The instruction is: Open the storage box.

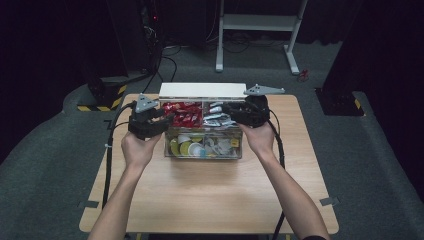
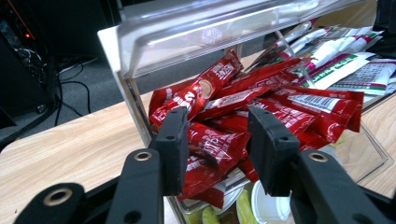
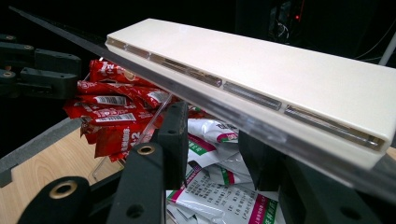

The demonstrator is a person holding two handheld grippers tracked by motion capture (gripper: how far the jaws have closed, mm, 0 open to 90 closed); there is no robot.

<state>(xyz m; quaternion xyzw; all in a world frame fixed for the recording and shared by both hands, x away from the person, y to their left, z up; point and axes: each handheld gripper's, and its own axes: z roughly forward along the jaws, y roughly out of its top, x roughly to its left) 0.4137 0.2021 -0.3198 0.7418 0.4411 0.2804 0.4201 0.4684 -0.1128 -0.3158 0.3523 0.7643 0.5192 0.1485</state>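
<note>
Left gripper open over red sachets in clear box near desk's far edge; light, crinkly, slippery—pinch mid-length. Right gripper open, empty.

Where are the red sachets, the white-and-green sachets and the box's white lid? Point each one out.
red sachets (image 2: 261, 100), left gripper view, on a wrapper in the middle of the pile.
white-and-green sachets (image 3: 219, 196), right gripper view, on a printed packet face.
white lid (image 3: 280, 70), right gripper view, on its flat top.

Red sachets with white print; white sachets striped green and pink; a clear box with a cream lid; black claws; pale wood-grain counter.
</note>
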